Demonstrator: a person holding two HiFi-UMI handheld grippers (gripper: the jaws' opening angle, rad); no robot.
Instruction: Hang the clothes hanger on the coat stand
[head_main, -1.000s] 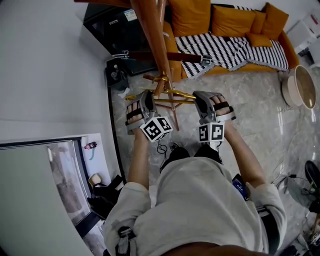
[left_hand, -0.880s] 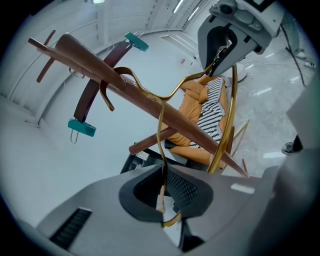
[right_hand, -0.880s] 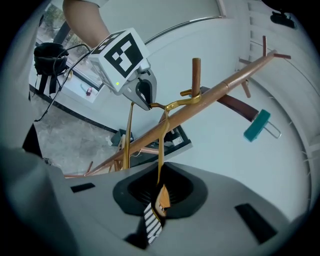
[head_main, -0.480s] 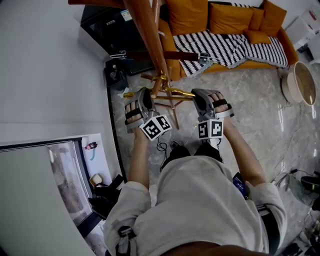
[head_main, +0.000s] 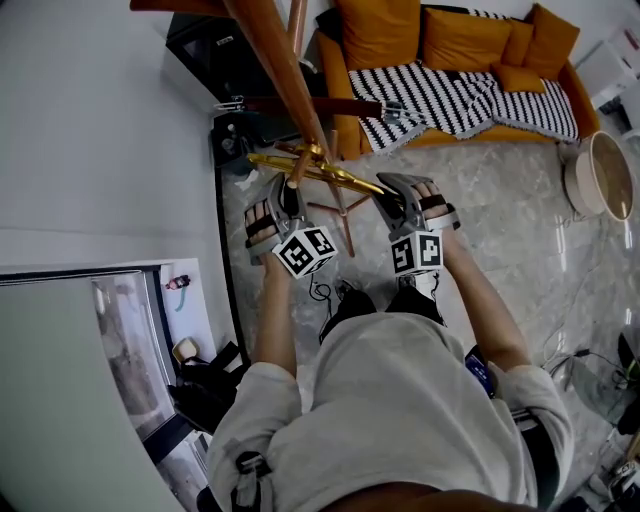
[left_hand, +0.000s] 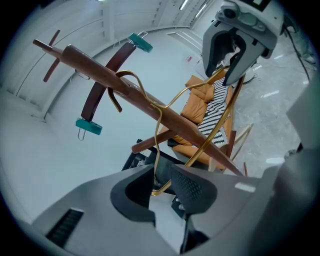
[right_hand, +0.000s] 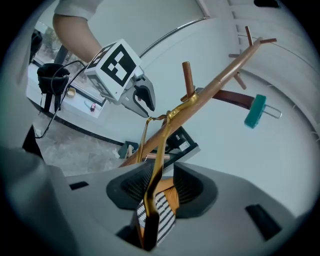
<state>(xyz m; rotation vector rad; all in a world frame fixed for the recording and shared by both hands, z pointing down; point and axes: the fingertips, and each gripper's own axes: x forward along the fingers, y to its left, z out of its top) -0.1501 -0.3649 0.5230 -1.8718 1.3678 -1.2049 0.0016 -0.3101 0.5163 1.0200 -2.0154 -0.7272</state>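
Observation:
A gold wire hanger (head_main: 330, 176) lies tilted against the wooden coat stand (head_main: 272, 60), left end higher. Its hook curls over the stand's pole (left_hand: 100, 72) beside a peg (right_hand: 187, 75). My left gripper (head_main: 283, 190) sits under the left end. The hanger's corner (left_hand: 157, 150) is in the gap of the left gripper (left_hand: 162, 192), and the gap is wider than the wire. My right gripper (head_main: 395, 195) is at the right end. Its jaws are opening, and the wire (right_hand: 159, 165) runs loose between the pads of the right gripper (right_hand: 159, 187).
A dark wooden hanger with teal clips (head_main: 320, 105) hangs on the stand higher up. An orange sofa (head_main: 450, 50) with a striped throw stands behind, a black cabinet (head_main: 220, 50) to the left, and a round tub (head_main: 600, 175) at the right.
The gold hanger has risen toward the stand and tipped, its left end now higher than its right. Both grippers have edged slightly upward in the head view.

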